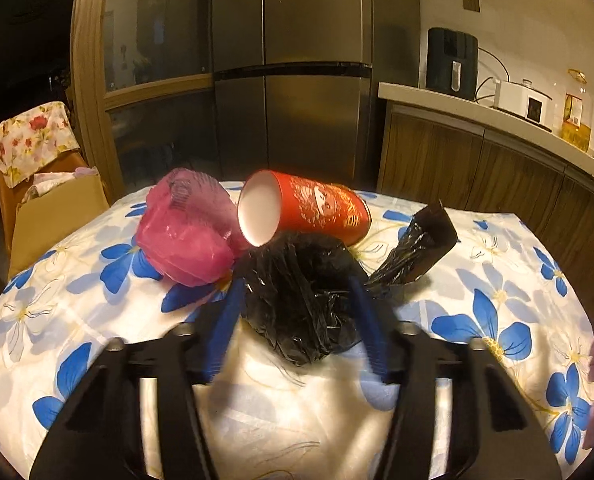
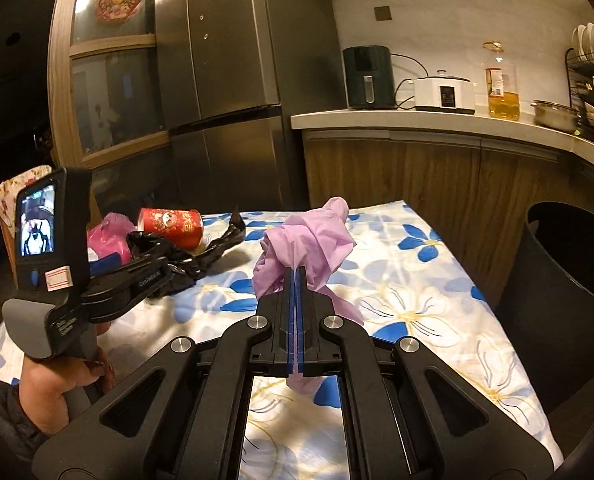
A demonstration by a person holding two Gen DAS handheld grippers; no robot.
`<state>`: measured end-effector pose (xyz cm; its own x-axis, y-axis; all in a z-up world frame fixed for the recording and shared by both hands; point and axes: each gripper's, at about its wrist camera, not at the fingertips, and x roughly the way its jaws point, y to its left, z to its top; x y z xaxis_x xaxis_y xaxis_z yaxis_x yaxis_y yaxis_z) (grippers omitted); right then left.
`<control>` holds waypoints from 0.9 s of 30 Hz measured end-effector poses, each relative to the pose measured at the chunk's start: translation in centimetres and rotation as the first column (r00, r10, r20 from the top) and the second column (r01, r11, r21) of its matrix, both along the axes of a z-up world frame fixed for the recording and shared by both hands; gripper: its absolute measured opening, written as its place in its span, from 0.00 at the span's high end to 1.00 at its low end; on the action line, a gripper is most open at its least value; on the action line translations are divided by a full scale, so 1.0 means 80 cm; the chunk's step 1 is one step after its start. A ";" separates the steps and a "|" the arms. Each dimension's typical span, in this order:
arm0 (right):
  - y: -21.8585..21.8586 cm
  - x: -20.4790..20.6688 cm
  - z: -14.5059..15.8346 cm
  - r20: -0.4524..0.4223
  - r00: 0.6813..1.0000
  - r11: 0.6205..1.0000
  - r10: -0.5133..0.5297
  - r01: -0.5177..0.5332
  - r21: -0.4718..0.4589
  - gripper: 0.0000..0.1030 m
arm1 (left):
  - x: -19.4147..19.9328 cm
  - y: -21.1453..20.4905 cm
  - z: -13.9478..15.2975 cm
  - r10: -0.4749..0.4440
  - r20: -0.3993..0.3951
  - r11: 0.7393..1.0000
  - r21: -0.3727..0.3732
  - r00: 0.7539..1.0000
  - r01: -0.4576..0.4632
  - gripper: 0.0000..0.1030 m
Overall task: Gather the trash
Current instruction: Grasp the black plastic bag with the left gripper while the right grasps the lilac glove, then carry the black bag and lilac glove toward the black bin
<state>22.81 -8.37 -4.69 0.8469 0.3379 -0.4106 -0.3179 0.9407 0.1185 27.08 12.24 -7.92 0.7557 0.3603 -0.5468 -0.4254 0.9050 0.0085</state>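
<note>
Blue pads of the left tool [image 1: 297, 296] stand wide apart on either side of a crumpled black plastic bag [image 1: 297, 300], which lies on the worktop [image 1: 477, 360] right between them; neither pad looks to be pressing it yet, though one cannot tell whether they touch. A twisted tail of that same black plastic [image 1: 417, 248] runs off ahead and to the right of this tool, so the bag's long axis lies roughly across the tool's reach, with the bulky end sitting in the gap. Just beyond the bag, and seemingly resting against it, a red paper cup [image 1: 317, 212] lies on its side, its white mouth turned toward the tool and leftward. Ahead and left sits a pink plastic bag [image 1: 189, 232], bunched up against the cup.

On the other side, the right tool [image 2: 296, 276] has its pads pressed together on a lilac plastic bag [image 2: 309, 244], held up clear of the worktop. A dark bin [image 2: 569, 272] stands off to this tool's right, past the worktop's edge.

Judging by this, the left tool is the nearer one to the black bag, and closing straight onto the bunched part is what the next grasp depends on; the right tool's load looks ready for the bin.
</note>
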 end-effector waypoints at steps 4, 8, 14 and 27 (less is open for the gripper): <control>-0.006 -0.006 0.004 0.008 1.000 1.000 -0.010 0.010 -0.004 0.99 | 0.001 0.003 -0.003 -0.001 -0.014 1.000 -0.023 1.000 0.000 0.92; -0.010 -0.012 0.008 0.014 1.000 1.000 -0.021 0.021 -0.004 0.99 | -0.008 0.002 -0.001 -0.016 0.003 0.999 -0.041 1.000 0.016 0.99; -0.023 -0.027 0.017 0.032 0.999 0.999 -0.035 0.035 0.000 0.99 | -0.052 -0.005 0.015 -0.042 0.079 0.996 -0.081 0.996 0.048 1.00; -0.051 -0.056 0.035 0.067 0.997 0.999 -0.041 0.039 0.027 0.99 | -0.149 -0.029 0.063 -0.054 0.198 0.992 -0.103 0.979 0.076 1.00</control>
<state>18.31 -12.48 -1.89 0.8852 0.3132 -0.3440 -0.2883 0.9497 0.1228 15.18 9.91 -2.88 0.8711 0.2532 -0.4208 -0.3495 0.9216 -0.1689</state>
